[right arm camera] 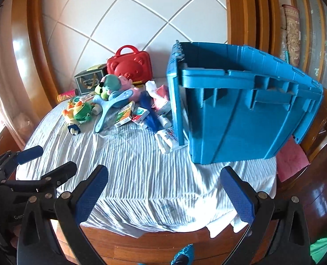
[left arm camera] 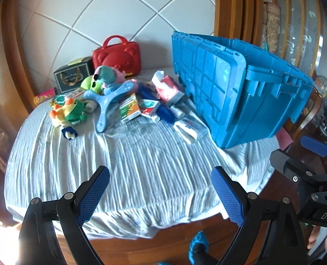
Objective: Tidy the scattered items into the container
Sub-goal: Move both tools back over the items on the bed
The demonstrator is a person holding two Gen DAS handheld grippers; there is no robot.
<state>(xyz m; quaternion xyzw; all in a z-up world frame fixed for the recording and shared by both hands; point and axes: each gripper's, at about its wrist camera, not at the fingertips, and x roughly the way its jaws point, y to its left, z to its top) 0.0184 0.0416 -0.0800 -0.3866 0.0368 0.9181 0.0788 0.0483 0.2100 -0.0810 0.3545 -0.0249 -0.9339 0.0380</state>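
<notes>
A big blue plastic crate stands on the right of a cloth-covered table; it also shows in the right wrist view. Its flap lid hangs down its left side. Scattered items lie left of it: a red bear case, plush toys, a green and orange toy, a light blue boomerang toy, small boxes and a toothpaste tube. My left gripper is open and empty above the table's near edge. My right gripper is open and empty beside it.
A dark gift box and a small pink-yellow tube sit at the back left. Tiled wall behind, wooden frames on both sides. A pink-cushioned chair stands right of the table. A blue shoe cover shows below.
</notes>
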